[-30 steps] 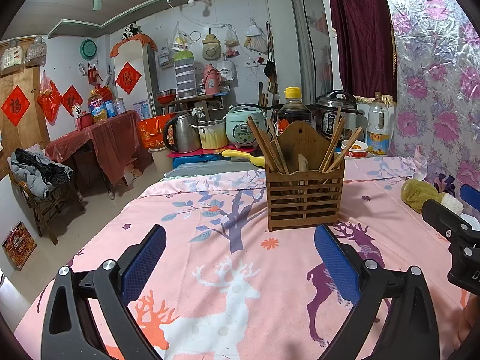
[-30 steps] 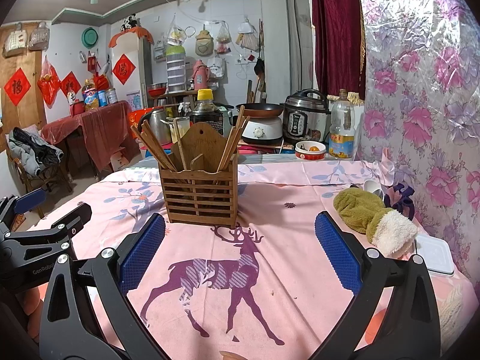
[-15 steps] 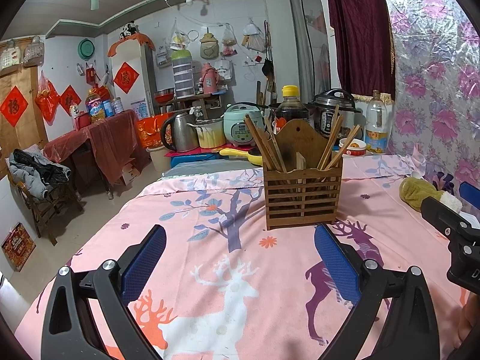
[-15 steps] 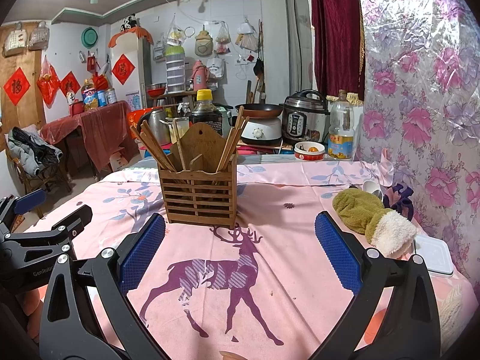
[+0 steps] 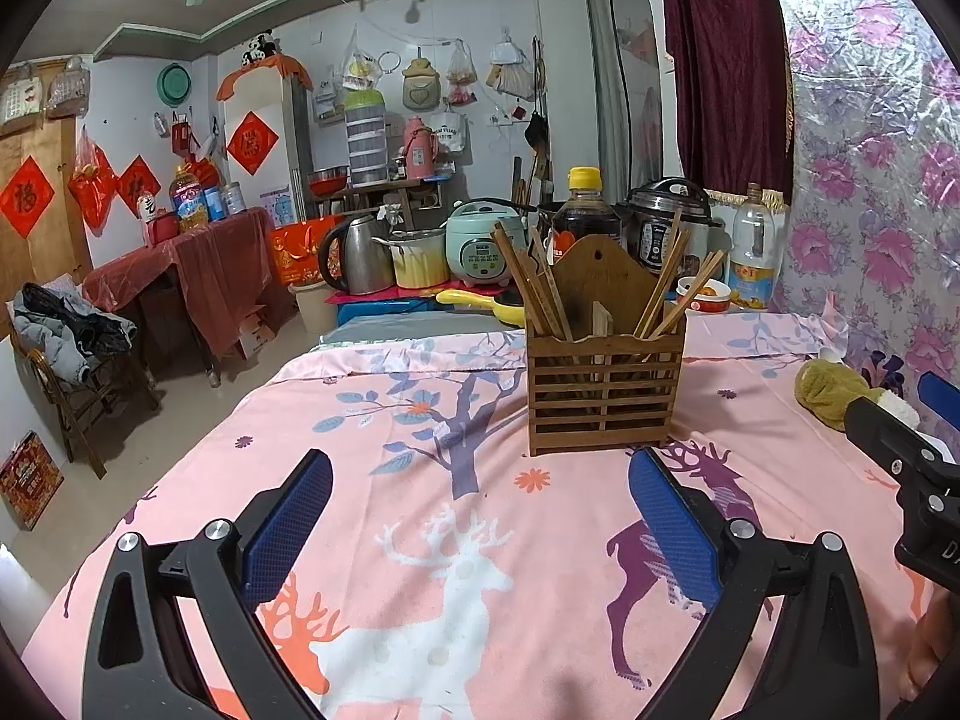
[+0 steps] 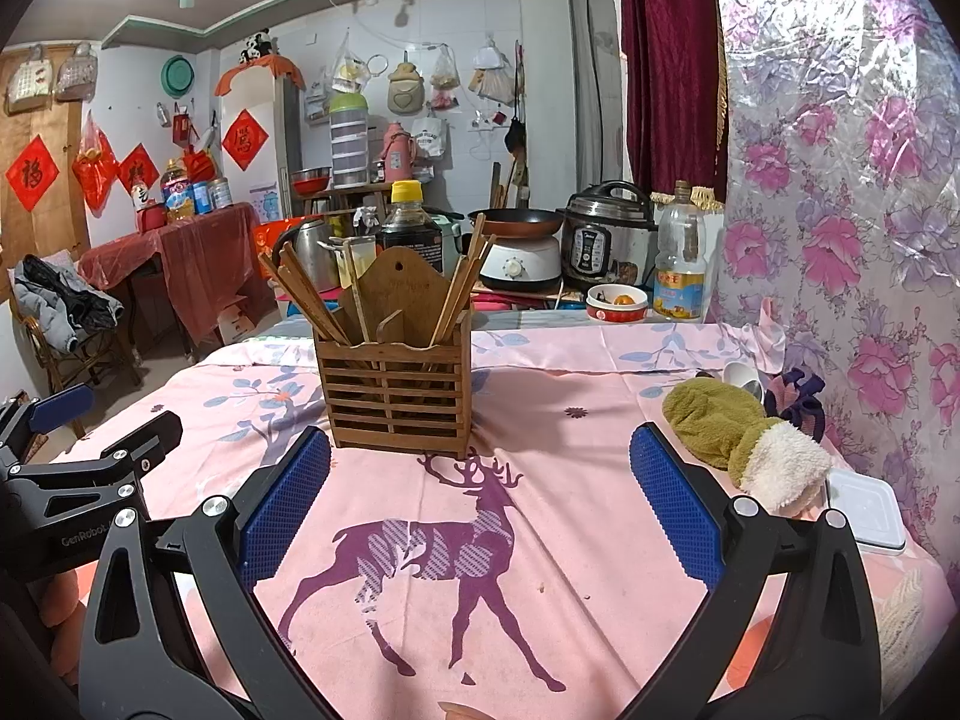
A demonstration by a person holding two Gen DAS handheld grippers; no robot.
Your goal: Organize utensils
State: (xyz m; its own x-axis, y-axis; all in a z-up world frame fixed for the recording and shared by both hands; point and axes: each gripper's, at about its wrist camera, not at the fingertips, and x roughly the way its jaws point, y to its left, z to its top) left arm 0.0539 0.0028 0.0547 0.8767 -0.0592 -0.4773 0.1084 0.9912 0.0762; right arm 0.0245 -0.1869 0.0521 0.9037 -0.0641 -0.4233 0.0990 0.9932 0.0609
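I see a slatted wooden holder (image 5: 603, 396) with chopsticks (image 5: 672, 288) splayed, their lower ends hidden behind slats, both claws (image 5: 480, 519) (image 6: 480, 504) wide and empty.

one wooden holder (image 6: 393, 396), one green mitten (image 6: 726, 429), one lidded box (image 6: 864, 510).
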